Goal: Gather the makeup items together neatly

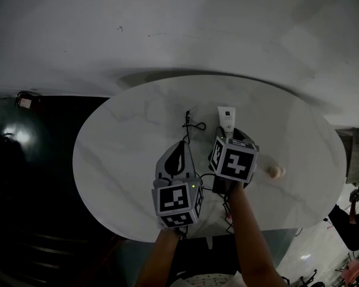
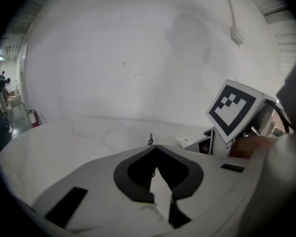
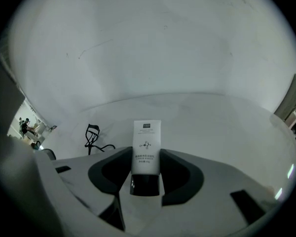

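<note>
The right tool (image 3: 146, 156) clamps the white cream tube (image 3: 147, 135) just above its black cap, with the eyelash curler (image 3: 92, 138) near on its left. The tube is probably best laid parallel and close to the curler without nudging it. The left tool (image 2: 157, 151) is closed and empty. A beige sponge (image 1: 275, 171) lies apart on the oval marbled surface (image 1: 119, 160), which stands by a pale wall.

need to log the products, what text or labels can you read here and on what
white tube: dark label at its top, a small symbol and lines of print, all too small to read
marker cube: black and white squares only, no words
nothing else carries readable text
</note>
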`<state>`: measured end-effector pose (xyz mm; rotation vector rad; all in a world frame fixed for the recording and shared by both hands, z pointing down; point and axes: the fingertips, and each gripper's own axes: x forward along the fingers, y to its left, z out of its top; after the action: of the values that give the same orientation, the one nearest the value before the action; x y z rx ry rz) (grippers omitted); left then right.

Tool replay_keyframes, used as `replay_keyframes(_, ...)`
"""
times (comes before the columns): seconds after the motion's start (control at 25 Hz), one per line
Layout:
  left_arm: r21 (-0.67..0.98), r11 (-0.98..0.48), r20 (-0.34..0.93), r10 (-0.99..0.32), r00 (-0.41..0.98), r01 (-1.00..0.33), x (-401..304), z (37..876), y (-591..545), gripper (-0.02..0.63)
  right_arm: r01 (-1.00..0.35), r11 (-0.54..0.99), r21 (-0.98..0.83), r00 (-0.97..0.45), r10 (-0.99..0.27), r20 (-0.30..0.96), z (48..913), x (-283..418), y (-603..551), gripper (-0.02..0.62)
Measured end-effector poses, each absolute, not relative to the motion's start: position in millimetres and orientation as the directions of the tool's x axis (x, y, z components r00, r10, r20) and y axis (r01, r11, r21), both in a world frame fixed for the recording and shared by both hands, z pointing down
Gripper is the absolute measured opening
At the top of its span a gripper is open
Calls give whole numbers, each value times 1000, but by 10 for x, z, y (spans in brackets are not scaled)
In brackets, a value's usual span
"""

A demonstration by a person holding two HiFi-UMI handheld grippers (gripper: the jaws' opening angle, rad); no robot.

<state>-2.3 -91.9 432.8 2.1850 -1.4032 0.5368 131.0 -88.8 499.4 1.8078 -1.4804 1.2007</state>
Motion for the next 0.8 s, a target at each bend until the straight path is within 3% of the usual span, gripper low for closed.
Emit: replay_keyframes(0.8,205,-316,608,-701,373,-926,-140,4476,-833,38,-948,-298,-115,37,-458,888,5078,1276,-911,206)
